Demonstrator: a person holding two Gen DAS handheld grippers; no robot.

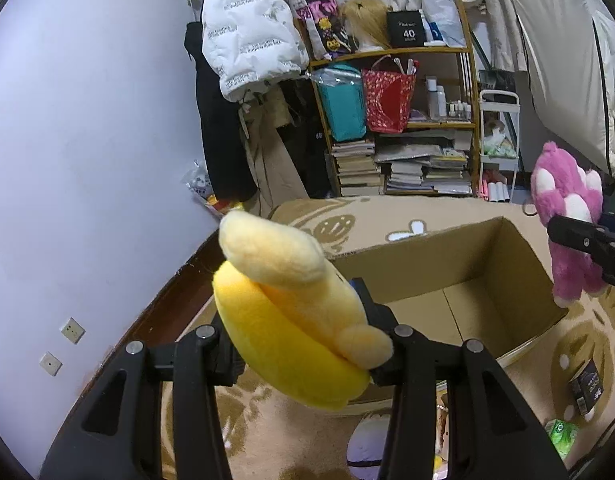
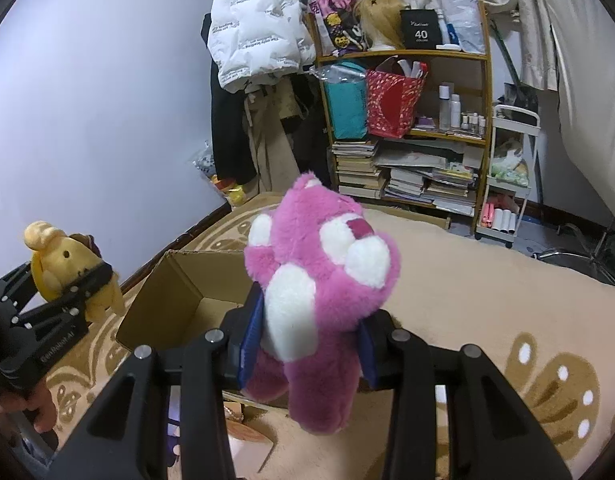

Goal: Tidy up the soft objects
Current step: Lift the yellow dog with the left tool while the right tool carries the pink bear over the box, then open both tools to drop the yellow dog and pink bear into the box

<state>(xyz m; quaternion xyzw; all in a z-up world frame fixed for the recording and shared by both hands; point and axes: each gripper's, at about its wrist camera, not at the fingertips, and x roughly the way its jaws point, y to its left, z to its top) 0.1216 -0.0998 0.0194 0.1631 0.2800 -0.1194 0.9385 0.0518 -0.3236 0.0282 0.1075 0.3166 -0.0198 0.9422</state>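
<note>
My left gripper (image 1: 303,344) is shut on a yellow plush toy (image 1: 291,312) and holds it in the air at the near left of an open cardboard box (image 1: 503,276). The same toy shows in the right wrist view (image 2: 63,268), held by the left gripper (image 2: 83,280). My right gripper (image 2: 307,344) is shut on a pink and white plush bear (image 2: 319,280), raised above the box's right side (image 2: 167,300). The bear also shows in the left wrist view (image 1: 567,216), with the right gripper (image 1: 587,248) on it. The box looks empty inside.
The box lies on a beige patterned rug (image 2: 507,320). A bookshelf (image 1: 395,120) with books and bags stands behind, a white jacket (image 1: 247,32) hangs by it, and a white cart (image 1: 499,148) stands to the right. Small items (image 1: 583,388) lie on the rug nearby.
</note>
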